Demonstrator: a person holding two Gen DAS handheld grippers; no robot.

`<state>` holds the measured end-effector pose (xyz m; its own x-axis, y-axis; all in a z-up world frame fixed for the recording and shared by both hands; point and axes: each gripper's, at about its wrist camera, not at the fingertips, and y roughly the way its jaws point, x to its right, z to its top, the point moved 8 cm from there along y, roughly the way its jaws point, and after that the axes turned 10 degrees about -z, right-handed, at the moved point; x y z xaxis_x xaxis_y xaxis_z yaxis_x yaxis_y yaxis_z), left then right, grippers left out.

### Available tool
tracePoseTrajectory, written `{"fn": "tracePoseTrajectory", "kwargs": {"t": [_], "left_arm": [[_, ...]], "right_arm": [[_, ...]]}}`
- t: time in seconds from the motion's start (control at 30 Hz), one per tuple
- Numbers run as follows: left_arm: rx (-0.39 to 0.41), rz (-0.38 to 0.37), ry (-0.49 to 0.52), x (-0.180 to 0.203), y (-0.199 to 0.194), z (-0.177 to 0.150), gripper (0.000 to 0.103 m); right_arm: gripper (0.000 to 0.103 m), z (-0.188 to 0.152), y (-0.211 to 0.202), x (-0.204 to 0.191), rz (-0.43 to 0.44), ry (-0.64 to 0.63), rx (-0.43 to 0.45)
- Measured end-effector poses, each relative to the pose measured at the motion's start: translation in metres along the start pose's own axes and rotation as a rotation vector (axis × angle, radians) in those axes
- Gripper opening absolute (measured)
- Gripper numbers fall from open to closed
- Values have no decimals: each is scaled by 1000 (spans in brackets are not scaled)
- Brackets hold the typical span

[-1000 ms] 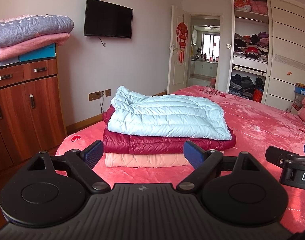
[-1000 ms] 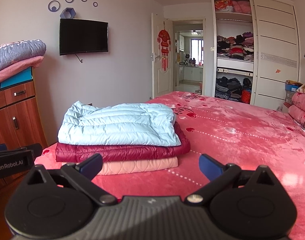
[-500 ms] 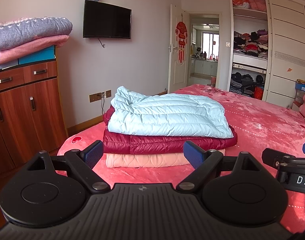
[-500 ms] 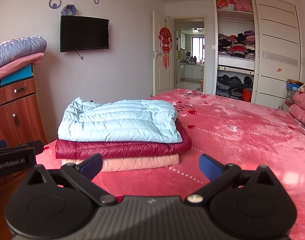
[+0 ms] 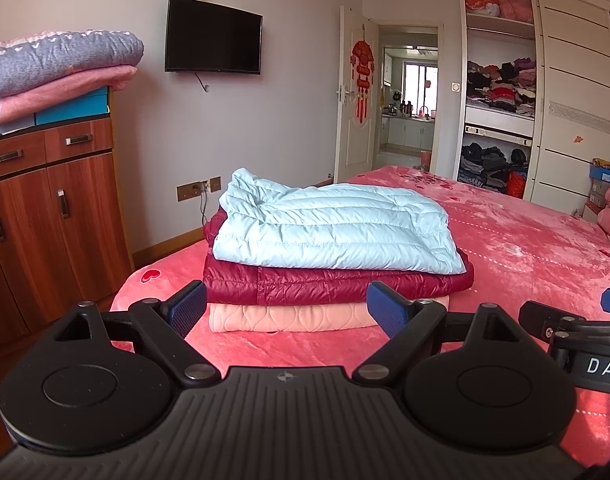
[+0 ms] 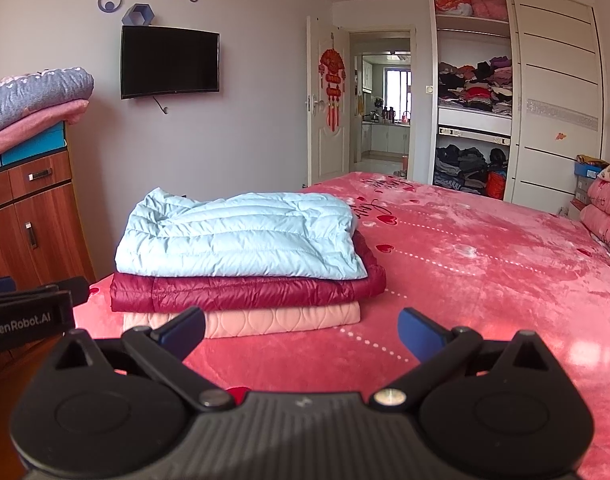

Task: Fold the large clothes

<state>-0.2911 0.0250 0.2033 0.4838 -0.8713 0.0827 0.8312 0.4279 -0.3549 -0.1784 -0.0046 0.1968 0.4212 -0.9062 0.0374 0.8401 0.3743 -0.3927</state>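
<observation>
At 12 o'clock on the bed [image 5: 525, 240]: three folded garments stacked, blue jacket [image 5: 337, 232] on red jacket [image 5: 325, 284] on pink quilt [image 5: 305, 316]. Left gripper [image 5: 286, 310] and right gripper [image 6: 301, 330] both spread, empty, short of the stack. Folding appears finished; nothing unfolded visible.

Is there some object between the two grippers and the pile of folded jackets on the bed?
Nothing visible. Only bare pink bedspread lies between the open left gripper, the open right gripper and the stack topped by the light blue jacket.
</observation>
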Motion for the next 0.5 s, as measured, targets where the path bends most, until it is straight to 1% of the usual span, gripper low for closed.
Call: {"fn": "tracePoseTrajectory", "kwargs": {"t": [0.3, 0.5], "left_arm": [[4, 0, -1, -1, 1, 0, 103], [-12, 2, -12, -3, 6, -3, 103]], "right_arm": [[102, -3, 2, -4, 5, -14, -5], [102, -6, 4, -3, 13, -8, -10]]}}
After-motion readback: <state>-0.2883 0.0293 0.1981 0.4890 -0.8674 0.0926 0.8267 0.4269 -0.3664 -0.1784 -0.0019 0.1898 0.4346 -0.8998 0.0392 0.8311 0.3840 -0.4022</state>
